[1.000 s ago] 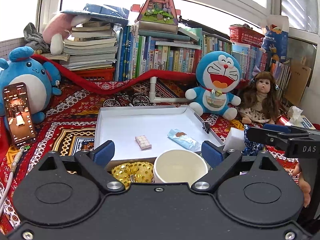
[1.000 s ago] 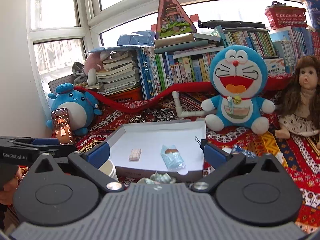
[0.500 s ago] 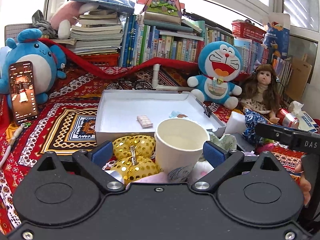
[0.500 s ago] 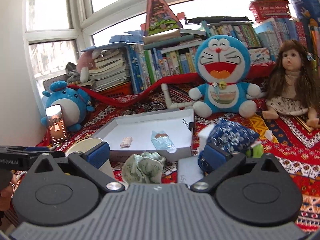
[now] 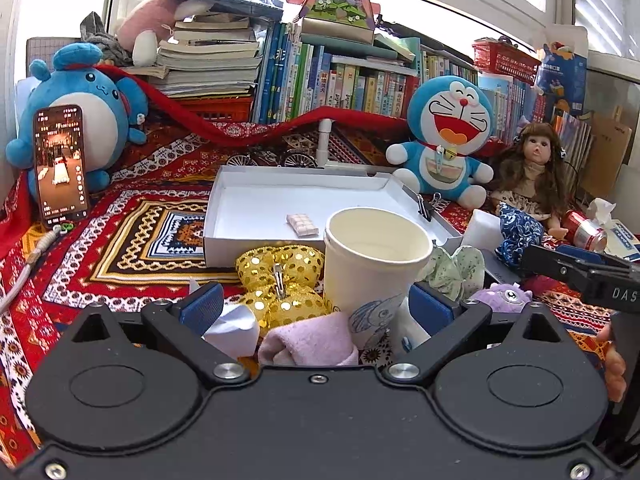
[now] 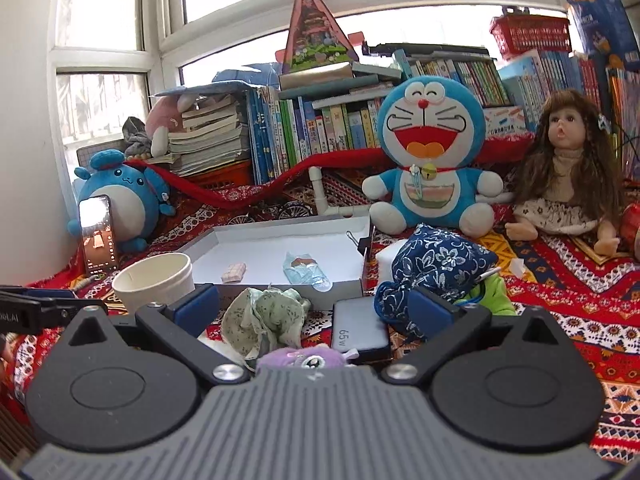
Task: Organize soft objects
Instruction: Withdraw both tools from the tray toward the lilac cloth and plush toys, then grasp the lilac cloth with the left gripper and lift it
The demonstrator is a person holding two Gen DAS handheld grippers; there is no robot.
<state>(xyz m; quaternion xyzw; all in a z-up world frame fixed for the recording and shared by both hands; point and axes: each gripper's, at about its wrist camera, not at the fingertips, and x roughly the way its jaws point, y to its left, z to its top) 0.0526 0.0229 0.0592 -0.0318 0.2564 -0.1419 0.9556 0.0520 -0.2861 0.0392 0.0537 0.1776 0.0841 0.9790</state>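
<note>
A white tray [image 5: 224,216] holds a small pink block [image 5: 303,225] and, in the right wrist view, a blue packet [image 6: 305,272]. In front of it lie a gold sequin bow [image 5: 280,280], a paper cup [image 5: 374,264], a pink cloth [image 5: 308,340], a green floral scrunchie [image 6: 262,316], a small purple plush [image 6: 302,358] and a blue floral pouch [image 6: 436,266]. My left gripper [image 5: 316,308] is open above the bow, cloth and cup. My right gripper [image 6: 314,306] is open above the scrunchie and purple plush.
A Doraemon plush [image 5: 448,140], a doll [image 5: 532,168] and a blue round plush [image 5: 80,108] with a phone [image 5: 60,164] stand around the tray. A grey power bank [image 6: 360,332] lies by the pouch. Books line the back. A patterned red cloth [image 5: 140,240] covers the surface.
Both grippers have drawn back and lowered; the tray looks farther off, and the bow, cup, cloth, scrunchie, purple plush and pouch have come into the near view. Both stay open.
</note>
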